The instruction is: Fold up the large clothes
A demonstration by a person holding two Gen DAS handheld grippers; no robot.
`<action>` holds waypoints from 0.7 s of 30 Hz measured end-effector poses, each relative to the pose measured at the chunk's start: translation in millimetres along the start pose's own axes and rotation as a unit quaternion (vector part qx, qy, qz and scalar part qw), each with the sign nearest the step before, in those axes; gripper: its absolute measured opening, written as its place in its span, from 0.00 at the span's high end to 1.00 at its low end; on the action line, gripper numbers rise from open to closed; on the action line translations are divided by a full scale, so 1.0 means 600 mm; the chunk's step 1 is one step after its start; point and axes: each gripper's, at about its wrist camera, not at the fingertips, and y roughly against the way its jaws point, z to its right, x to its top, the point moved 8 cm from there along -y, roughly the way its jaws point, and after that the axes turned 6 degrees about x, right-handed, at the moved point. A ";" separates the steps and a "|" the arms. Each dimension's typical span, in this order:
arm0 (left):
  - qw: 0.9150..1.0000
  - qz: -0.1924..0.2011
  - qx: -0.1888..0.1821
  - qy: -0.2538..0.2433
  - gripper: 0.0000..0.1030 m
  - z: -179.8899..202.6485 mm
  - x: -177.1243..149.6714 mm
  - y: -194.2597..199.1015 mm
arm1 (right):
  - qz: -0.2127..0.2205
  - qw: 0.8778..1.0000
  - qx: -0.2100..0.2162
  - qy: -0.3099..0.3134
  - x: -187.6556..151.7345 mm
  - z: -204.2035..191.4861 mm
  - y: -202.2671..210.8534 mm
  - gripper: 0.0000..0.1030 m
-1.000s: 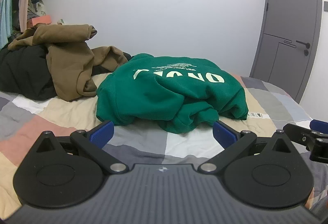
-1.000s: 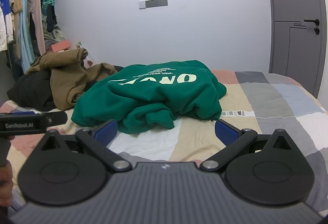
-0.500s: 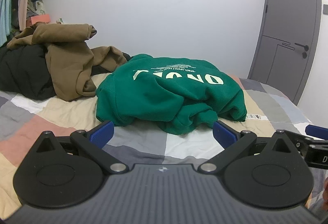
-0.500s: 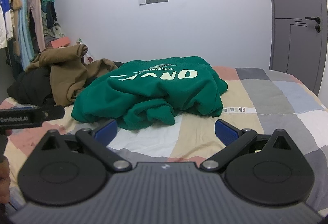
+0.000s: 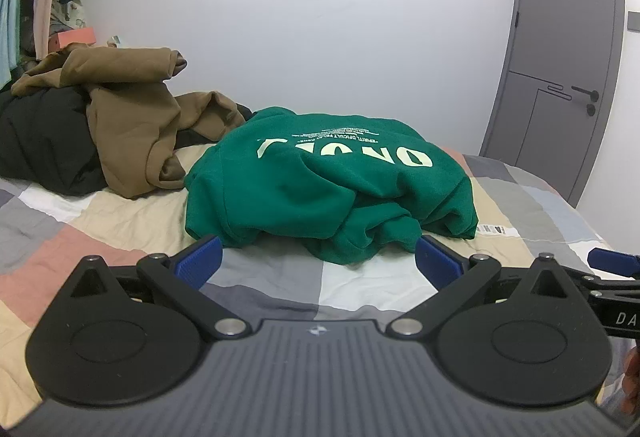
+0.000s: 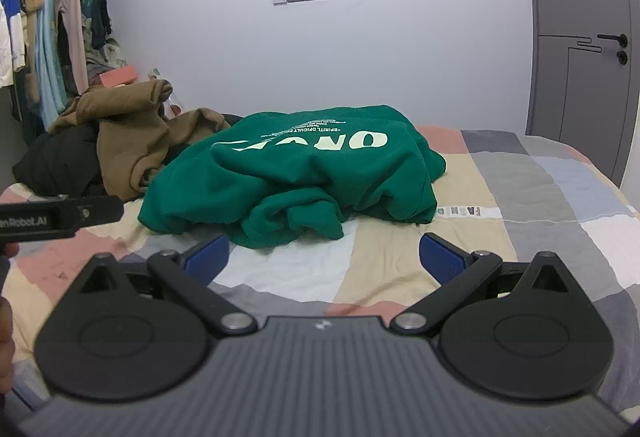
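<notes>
Green sweatshirt (image 5: 328,185) crumpled on bed (image 5: 120,221) | brown garment (image 5: 132,125) beside | both grippers' jaws spread, empty

A home bedroom: patchwork-quilted bed (image 5: 120,221), hanging clothes rack (image 6: 44,21), grey door (image 6: 580,37)

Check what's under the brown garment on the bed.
The brown garment is draped over a black garment, both on the patchwork bedspread. Whatever lies deeper under the pile is covered.
</notes>
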 end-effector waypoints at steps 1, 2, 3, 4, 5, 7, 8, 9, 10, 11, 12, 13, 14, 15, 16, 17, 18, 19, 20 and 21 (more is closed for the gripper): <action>1.000 0.000 0.000 0.000 0.00 0.000 0.000 0.000 | 0.000 1.000 0.000 0.000 0.000 0.000 0.000 0.00; 1.000 0.000 -0.001 0.000 0.00 0.000 0.000 0.000 | 0.000 1.000 -0.001 0.000 0.000 0.000 0.000 0.00; 1.000 0.000 0.000 0.000 0.00 0.000 0.000 0.000 | 0.000 1.000 -0.001 0.001 0.000 0.000 0.000 0.00; 1.000 0.000 0.000 0.000 0.00 0.000 0.000 0.000 | 0.000 1.000 0.000 0.000 0.000 0.000 0.000 0.00; 1.000 0.000 0.000 0.000 0.00 0.000 0.000 0.000 | 0.000 1.000 0.000 0.000 0.000 0.000 0.000 0.00; 1.000 0.000 0.000 0.000 0.00 0.000 0.000 0.000 | 0.000 1.000 0.000 0.000 0.000 0.000 0.000 0.00; 1.000 0.000 -0.001 0.000 0.00 0.000 0.000 0.000 | 0.000 1.000 0.000 0.000 0.000 -0.001 0.000 0.00; 1.000 0.000 -0.001 0.000 0.00 0.000 0.000 0.000 | 0.000 1.000 0.000 0.000 0.000 0.000 0.000 0.00; 1.000 0.000 0.000 0.000 0.00 0.000 0.000 0.000 | 0.000 1.000 0.000 0.000 0.000 0.000 0.000 0.00; 1.000 0.000 0.000 0.000 0.00 0.000 0.000 0.000 | 0.000 1.000 0.000 0.000 0.000 0.000 0.000 0.00; 1.000 0.000 0.000 0.000 0.00 0.000 0.000 0.000 | 0.000 1.000 0.000 0.000 0.000 0.000 0.000 0.00; 1.000 0.000 0.000 0.000 0.00 0.000 0.000 0.000 | 0.000 1.000 0.000 0.000 -0.001 -0.001 0.000 0.00; 1.000 0.000 0.000 0.000 0.00 -0.001 0.000 0.000 | 0.000 1.000 -0.001 0.000 -0.001 -0.001 0.000 0.00; 1.000 0.000 0.000 0.000 0.00 0.000 0.000 0.000 | -0.001 1.000 -0.001 0.000 -0.001 -0.001 0.000 0.00; 1.000 0.000 0.000 0.000 0.00 0.000 0.000 0.000 | -0.001 1.000 0.000 -0.001 -0.001 -0.001 0.000 0.00; 1.000 -0.001 -0.001 0.001 0.00 0.000 0.000 0.001 | -0.001 1.000 0.000 -0.001 -0.002 -0.001 0.000 0.00; 1.000 -0.001 -0.001 0.001 0.00 0.000 0.001 0.001 | -0.001 1.000 0.000 -0.001 -0.003 -0.002 0.000 0.00; 1.000 -0.001 0.000 0.000 0.00 0.000 0.001 0.001 | -0.001 1.000 0.000 0.000 -0.003 -0.002 0.000 0.00; 1.000 -0.001 -0.001 -0.001 0.00 0.000 0.001 0.001 | -0.001 1.000 0.000 0.000 -0.004 -0.003 -0.001 0.00; 1.000 0.000 -0.001 -0.001 0.00 0.001 0.002 0.002 | -0.001 1.000 0.001 0.001 -0.004 -0.005 0.000 0.00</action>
